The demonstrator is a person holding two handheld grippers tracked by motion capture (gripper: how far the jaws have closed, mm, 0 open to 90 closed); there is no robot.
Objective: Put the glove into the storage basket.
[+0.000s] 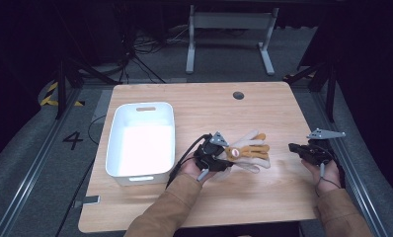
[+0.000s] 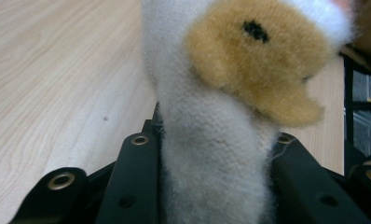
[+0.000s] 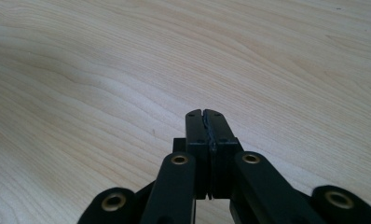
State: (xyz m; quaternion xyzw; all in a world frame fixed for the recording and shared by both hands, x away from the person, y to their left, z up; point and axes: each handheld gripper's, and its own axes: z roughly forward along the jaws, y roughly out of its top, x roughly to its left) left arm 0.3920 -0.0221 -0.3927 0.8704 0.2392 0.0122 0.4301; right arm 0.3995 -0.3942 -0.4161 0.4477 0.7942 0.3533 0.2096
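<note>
— Left gripper view: left gripper (image 2: 216, 186) clamped on plush toy (image 2: 211, 140), jaws pressed into the pale fleece. Toy lying mid-tabletop, nearer the front edge.

— Right gripper (image 3: 206, 116)?

— Jaws together, empty, parked by the right edge.

— Best handling?

— Probably lift straight up, keep the squeeze firm, carry left over the rim of the white bin (image 1: 141, 140) near the left edge.

— Obstacles?

— Only the bin wall; dangling limbs could snag there.

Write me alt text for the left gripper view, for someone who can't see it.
A plush toy with a cream body and tan patches is clamped between the left gripper's two black jaws, close to the camera. A light wooden table lies behind it.
</note>
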